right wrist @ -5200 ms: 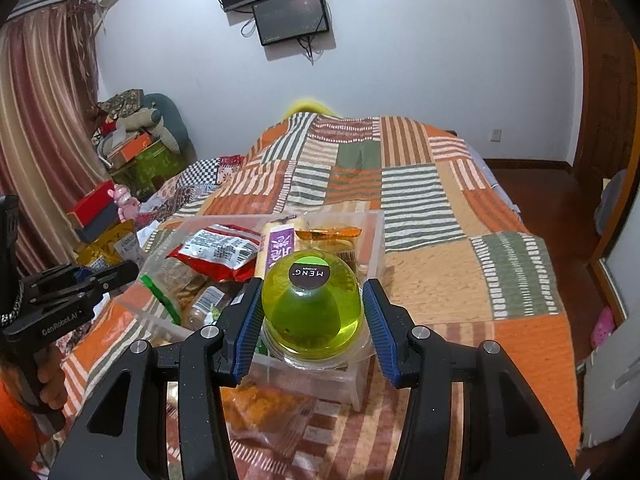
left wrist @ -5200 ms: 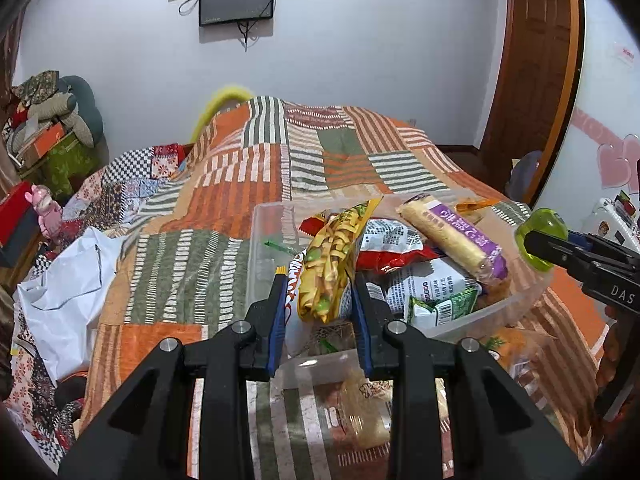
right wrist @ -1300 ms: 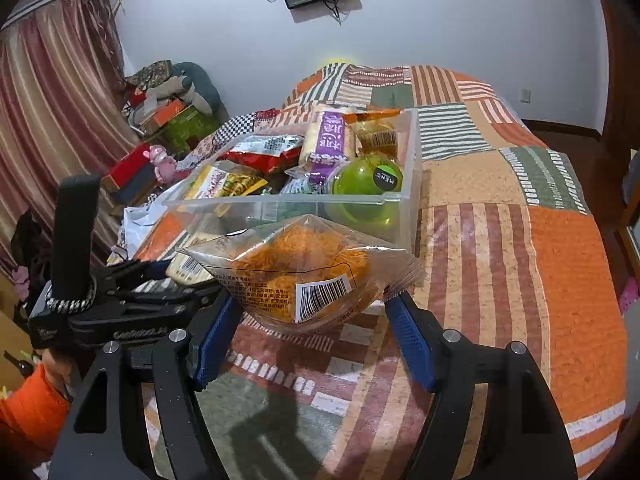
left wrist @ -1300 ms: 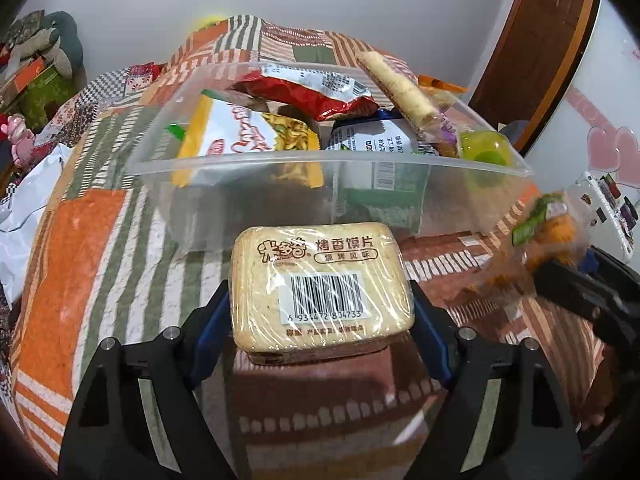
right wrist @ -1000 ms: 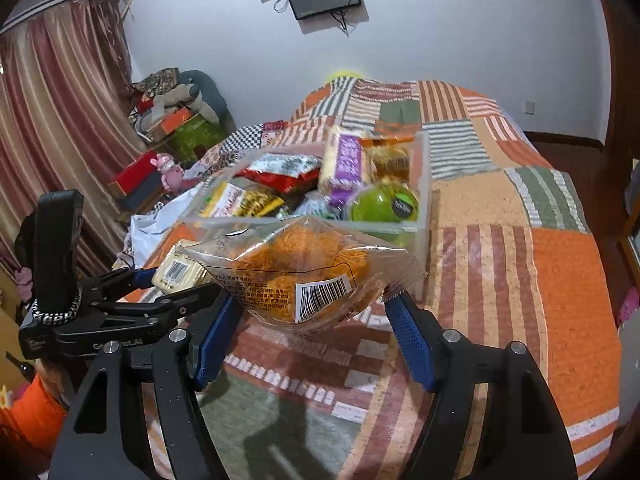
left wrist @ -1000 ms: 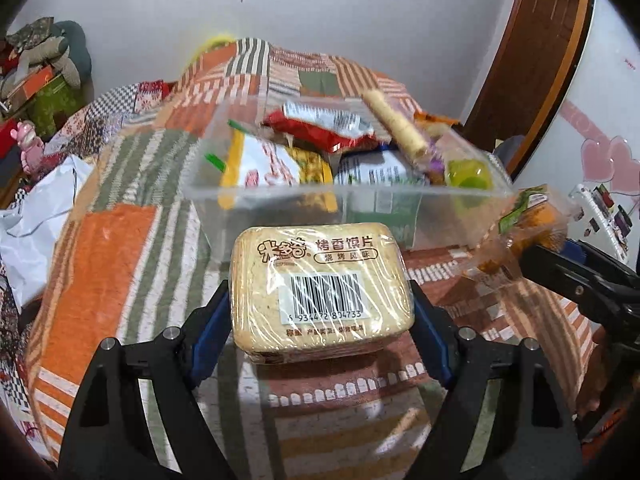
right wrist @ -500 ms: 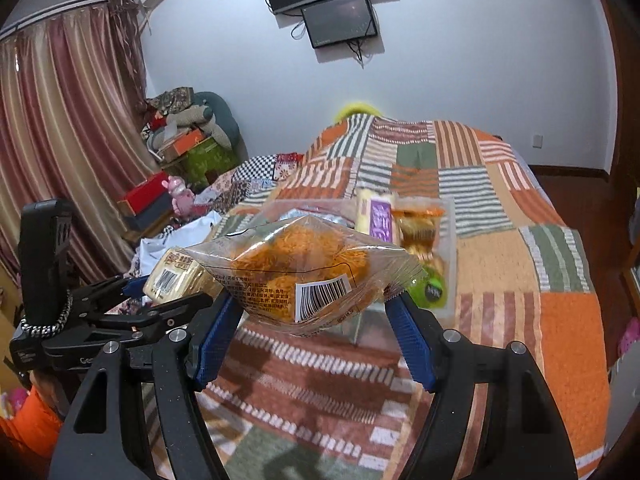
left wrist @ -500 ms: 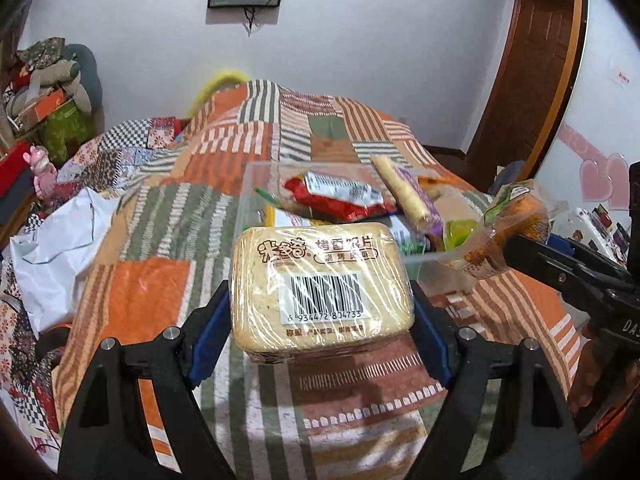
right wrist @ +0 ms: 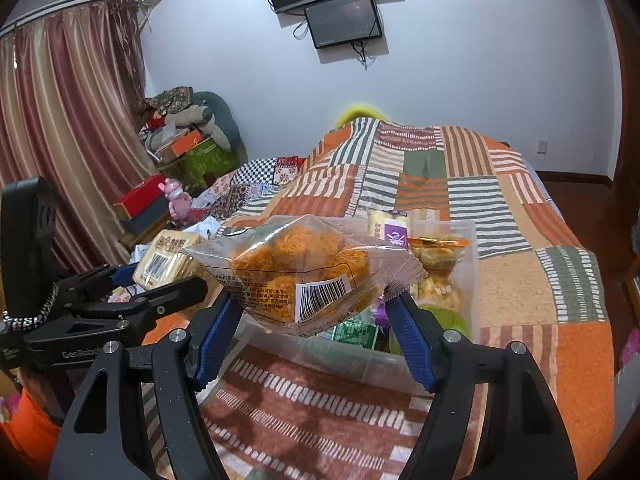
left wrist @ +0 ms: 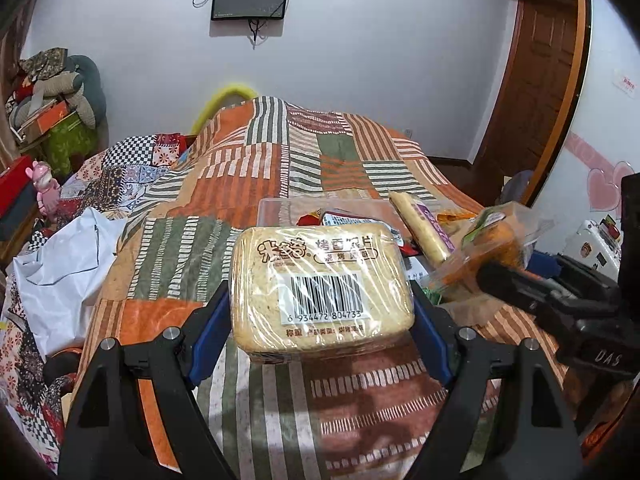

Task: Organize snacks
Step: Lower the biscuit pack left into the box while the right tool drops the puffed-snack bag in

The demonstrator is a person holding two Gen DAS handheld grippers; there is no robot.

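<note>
We are holding a snack in each gripper above the striped quilt. Our left gripper is clamping its jaws on a wrapped block of toasted slices, barcode facing up. Our right gripper is clamping a clear bag of orange fried snacks. Both packs are hanging in the air just short of the clear plastic bin, which is sitting on the quilt and already holding a good pile: a long purple-labelled roll, a red packet, a green jelly cup and several other wrapped items.

So most of the sorting is looking done to us. What is remaining, as we judge it, is to drop these two packs in; whether more snacks are lying elsewhere, we cannot tell.

Compared with a second ago, both packs are sitting higher. From the left camera the bin then showed in full beyond the block; now the block is covering most of it. From the right camera the bag is now overlapping the bin's near side, and the grips are looking unchanged.
</note>
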